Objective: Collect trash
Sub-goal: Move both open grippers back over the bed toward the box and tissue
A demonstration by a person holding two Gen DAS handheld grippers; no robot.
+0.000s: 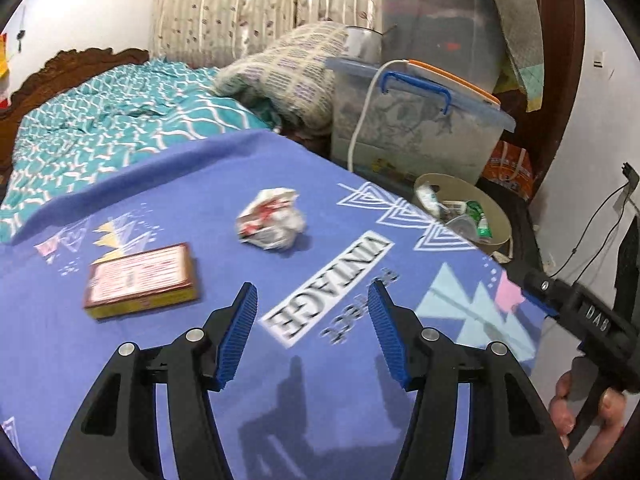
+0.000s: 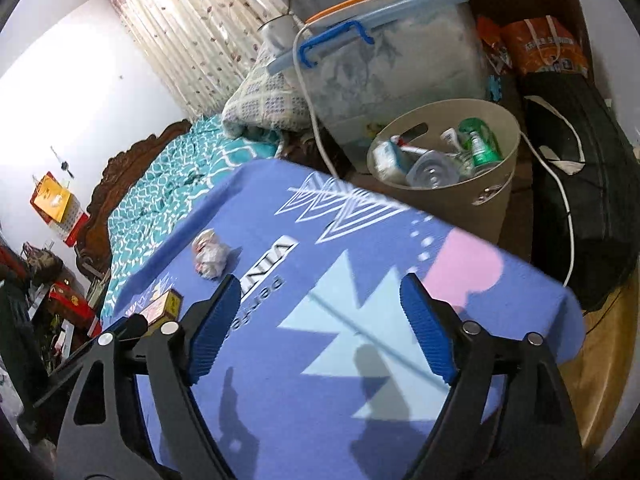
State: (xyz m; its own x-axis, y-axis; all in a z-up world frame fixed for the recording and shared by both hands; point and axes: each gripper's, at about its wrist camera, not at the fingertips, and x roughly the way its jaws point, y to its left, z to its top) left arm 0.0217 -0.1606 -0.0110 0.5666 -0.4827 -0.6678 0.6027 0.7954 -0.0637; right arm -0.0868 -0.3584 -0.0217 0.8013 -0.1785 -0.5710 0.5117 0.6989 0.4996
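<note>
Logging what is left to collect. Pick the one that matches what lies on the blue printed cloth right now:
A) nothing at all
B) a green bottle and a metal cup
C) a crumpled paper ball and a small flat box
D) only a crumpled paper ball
C: the crumpled white-and-red paper ball and the small flat red-and-yellow cardboard box both lie on the blue printed cloth.

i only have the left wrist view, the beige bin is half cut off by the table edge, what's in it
Observer: The round beige plastic bin holds a green bottle and a clear plastic bottle.
Operator: what's right of the bin
Observer: A black bag, with a white cable running across it.
Operator: is the right gripper holding anything
Observer: No, the right gripper is open and empty over the blue printed cloth.
</note>
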